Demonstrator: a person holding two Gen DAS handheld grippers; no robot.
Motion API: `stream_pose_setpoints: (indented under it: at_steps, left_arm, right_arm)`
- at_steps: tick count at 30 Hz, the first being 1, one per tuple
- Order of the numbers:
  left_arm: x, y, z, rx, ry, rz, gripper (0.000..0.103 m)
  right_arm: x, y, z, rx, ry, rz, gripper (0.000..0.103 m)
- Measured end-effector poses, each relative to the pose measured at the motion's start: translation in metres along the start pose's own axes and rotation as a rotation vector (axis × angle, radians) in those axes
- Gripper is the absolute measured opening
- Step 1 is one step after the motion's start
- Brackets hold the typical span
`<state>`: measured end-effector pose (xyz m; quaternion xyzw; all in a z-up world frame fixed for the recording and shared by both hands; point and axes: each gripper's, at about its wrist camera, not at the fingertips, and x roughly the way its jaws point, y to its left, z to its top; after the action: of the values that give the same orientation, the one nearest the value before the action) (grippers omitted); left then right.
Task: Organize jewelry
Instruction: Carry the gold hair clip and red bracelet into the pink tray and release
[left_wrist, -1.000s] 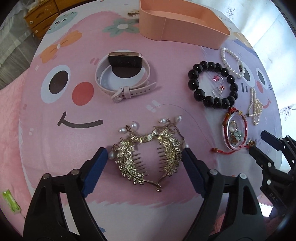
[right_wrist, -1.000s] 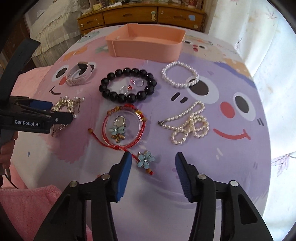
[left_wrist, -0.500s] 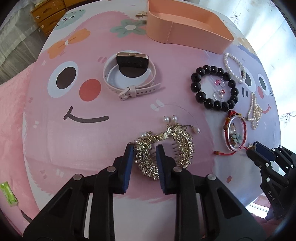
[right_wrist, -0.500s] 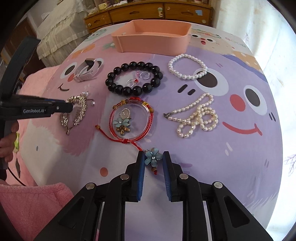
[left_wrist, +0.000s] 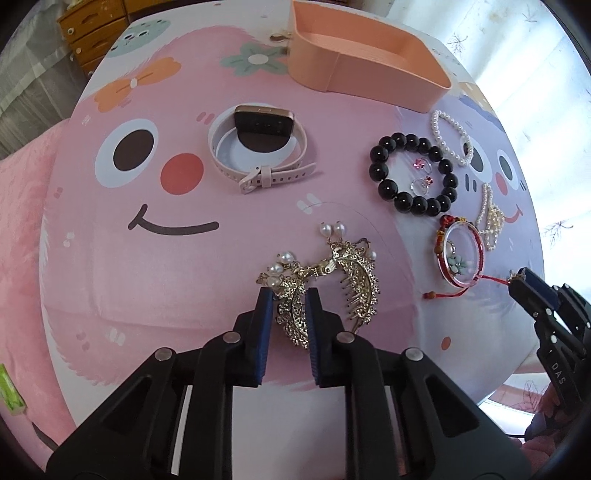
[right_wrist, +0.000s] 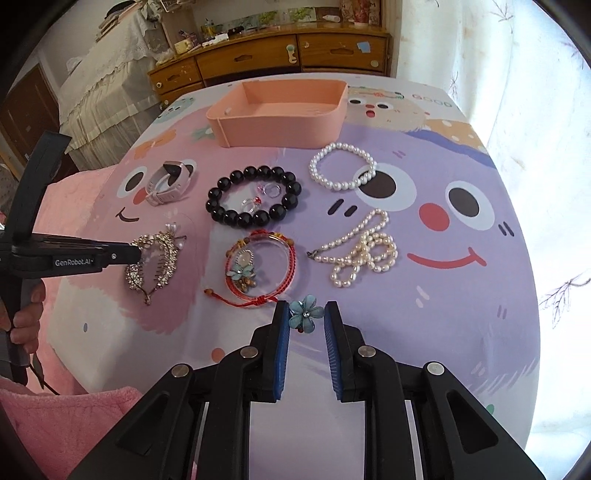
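The left gripper's (left_wrist: 289, 295) jaws are closing on the gold hair comb (left_wrist: 325, 284) near the table's (right_wrist: 424, 332) front edge; the right gripper (right_wrist: 306, 308) is clamped on the blue flower charm (right_wrist: 306, 314) — the red bracelet (right_wrist: 260, 266) lies just beyond. Farther back sit black beads (right_wrist: 253, 199), then the pink tray (right_wrist: 280, 129) at the far edge.

It was a home, most likely a bedroom. A wooden dresser (right_wrist: 273, 55) with drawers stood along the far wall, its top crowded with small bottles and boxes. Beside it a bed (right_wrist: 107, 92) carried a pale cover with a lace frill. Light came through a white curtain (right_wrist: 517, 74) printed with twigs. The tabletop (right_wrist: 443, 314) wore a childish cartoon cloth of smiling pink and purple faces, and a fluffy pink blanket (right_wrist: 55, 424) lay at its near edge.
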<state>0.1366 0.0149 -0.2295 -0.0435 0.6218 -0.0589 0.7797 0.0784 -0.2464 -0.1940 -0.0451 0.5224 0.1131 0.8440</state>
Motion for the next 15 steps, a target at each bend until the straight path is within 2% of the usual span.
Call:
stream_pose_setpoints:
  at_steps: [5,7,9,10,15]
  left_arm:
    - [-0.003,-0.005,-0.008,0.023,0.026,-0.018,0.011]
    - [-0.002,-0.006,-0.006,0.018,0.044,-0.005,0.018]
    - [0.002,-0.007,-0.003,0.007,0.058,0.001,0.049]
    - [0.004,-0.007,-0.001,0.005,0.051,-0.002,0.053]
    - [0.008,-0.017,0.002,0.037,0.044,0.012,0.053]
  right_arm:
    - [-0.017,0.008,0.004,-0.001,-0.038,-0.005,0.019]
    - [-0.024,0.01,0.005,-0.002,-0.05,-0.012,0.019]
    - [-0.031,0.013,0.007,-0.003,-0.063,-0.016,0.019]
    - [-0.034,0.013,0.008,-0.005,-0.068,-0.019,0.019]
    - [-0.047,0.014,0.011,-0.009,-0.088,-0.025,0.019]
